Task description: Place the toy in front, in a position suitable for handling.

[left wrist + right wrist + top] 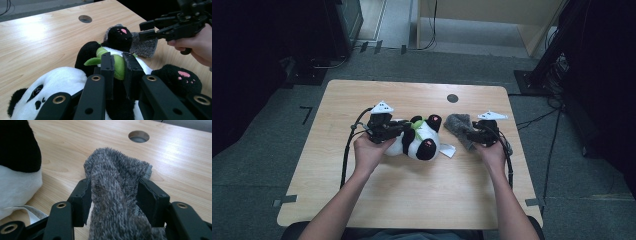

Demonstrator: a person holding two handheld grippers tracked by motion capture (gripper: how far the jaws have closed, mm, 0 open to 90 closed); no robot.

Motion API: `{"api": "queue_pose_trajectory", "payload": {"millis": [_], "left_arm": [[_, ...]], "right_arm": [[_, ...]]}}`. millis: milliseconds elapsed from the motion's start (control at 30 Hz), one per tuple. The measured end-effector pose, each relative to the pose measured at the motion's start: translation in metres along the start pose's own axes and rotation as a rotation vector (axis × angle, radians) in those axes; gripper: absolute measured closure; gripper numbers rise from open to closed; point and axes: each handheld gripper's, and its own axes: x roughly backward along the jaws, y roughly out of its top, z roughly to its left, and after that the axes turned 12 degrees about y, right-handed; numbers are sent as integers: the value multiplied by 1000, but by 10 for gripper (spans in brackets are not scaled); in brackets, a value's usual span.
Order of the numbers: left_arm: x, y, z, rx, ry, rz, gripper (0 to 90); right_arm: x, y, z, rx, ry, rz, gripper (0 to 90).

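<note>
Grey sock (pixel 117 195) pinched in right gripper (pixel 113 197), just right of panda (pixel 419 142) foot; left gripper (pixel 118 71) clamps panda's green leaf (pixel 119 66).

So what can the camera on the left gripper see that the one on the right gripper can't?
The left gripper view alone shows the panda's face, the green bamboo sprig that the left gripper pinches, the pink-padded paws, and the right gripper seen from outside in a hand.

The right gripper view alone shows, close up, the grey fuzzy sock clamped between the right gripper's own pads, and the white sewn-in label.

Both show the wooden table, its round cable hole, the sock and part of the panda.
</note>
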Motion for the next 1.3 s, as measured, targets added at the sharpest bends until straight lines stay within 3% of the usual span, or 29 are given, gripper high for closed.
{"api": "queue_pose_trajectory", "payload": {"millis": [233, 467, 600, 767, 967, 1300], "left_arm": [[-6, -3, 0, 9, 12, -15, 798], [-7, -4, 3, 14, -7, 2, 785], [-7, -3, 4, -2, -12, 17, 770], [-6, -1, 5, -4, -35, 26, 681], [-3, 0, 5, -43, -15, 16, 529], [4, -2, 15, -68, -55, -14, 417]], "right_arm": [[-13, -4, -3, 25, -17, 58, 515], [-21, -8, -9, -3, 16, 106, 592], [-21, -11, -14, -50, 56, 125, 688], [-15, -8, -13, -51, 52, 120, 748], [-9, -3, -11, -67, 74, 97, 751], [1, 4, -5, -71, 97, 67, 751]]}}
